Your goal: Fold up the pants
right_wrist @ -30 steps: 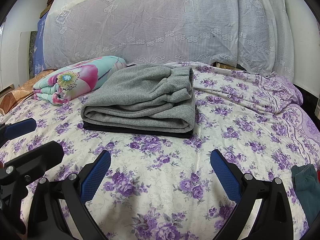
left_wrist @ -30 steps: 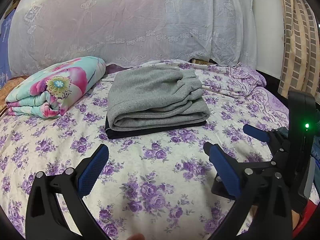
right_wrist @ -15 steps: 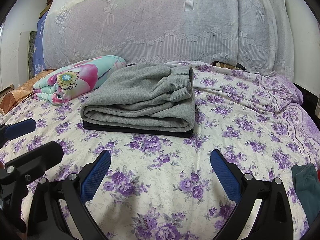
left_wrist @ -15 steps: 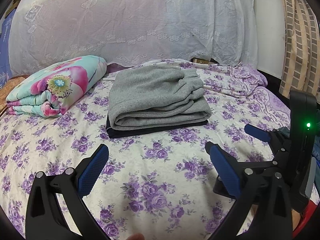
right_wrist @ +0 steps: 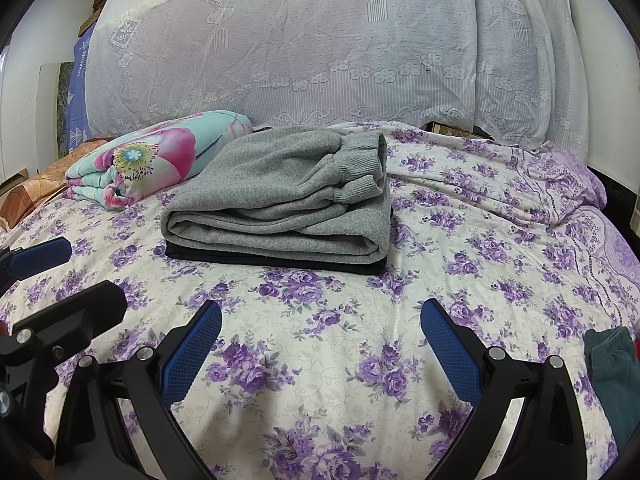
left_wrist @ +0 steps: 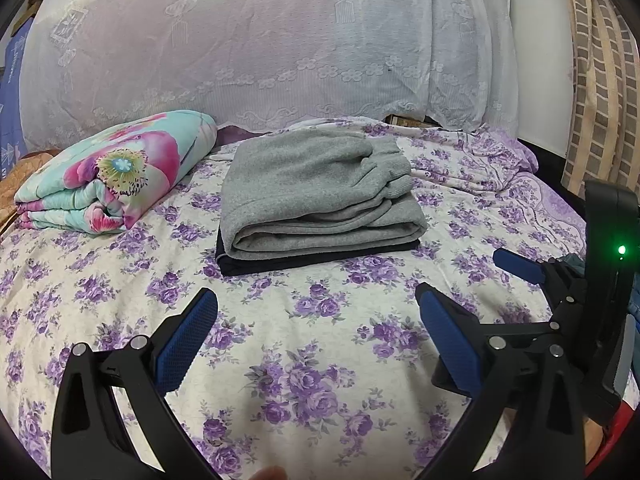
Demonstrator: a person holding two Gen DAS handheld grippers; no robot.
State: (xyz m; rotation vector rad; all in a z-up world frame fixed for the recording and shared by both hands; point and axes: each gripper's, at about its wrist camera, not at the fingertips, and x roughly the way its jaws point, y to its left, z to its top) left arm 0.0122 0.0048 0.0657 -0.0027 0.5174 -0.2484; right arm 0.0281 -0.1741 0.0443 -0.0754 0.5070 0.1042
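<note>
Folded grey pants (left_wrist: 316,192) (right_wrist: 280,196) lie in a thick stack on top of a folded black garment (left_wrist: 280,262) (right_wrist: 276,260), in the middle of the floral bedsheet (left_wrist: 320,360). My left gripper (left_wrist: 316,316) hovers open above the sheet, well short of the stack, with nothing between its blue pads. My right gripper (right_wrist: 320,328) is likewise open and holds nothing, a short way in front of the stack. Each gripper shows at the edge of the other's view.
A folded flowered quilt (left_wrist: 108,172) (right_wrist: 156,160) lies left of the stack. A lace-covered headboard (right_wrist: 320,52) rises behind. A teal garment (right_wrist: 612,372) lies at the right edge of the bed. Rumpled sheet (right_wrist: 520,184) sits at the right rear.
Both views shift slightly, the stack sitting a touch lower in the frames. The grippers stay open and the pants have not moved.
</note>
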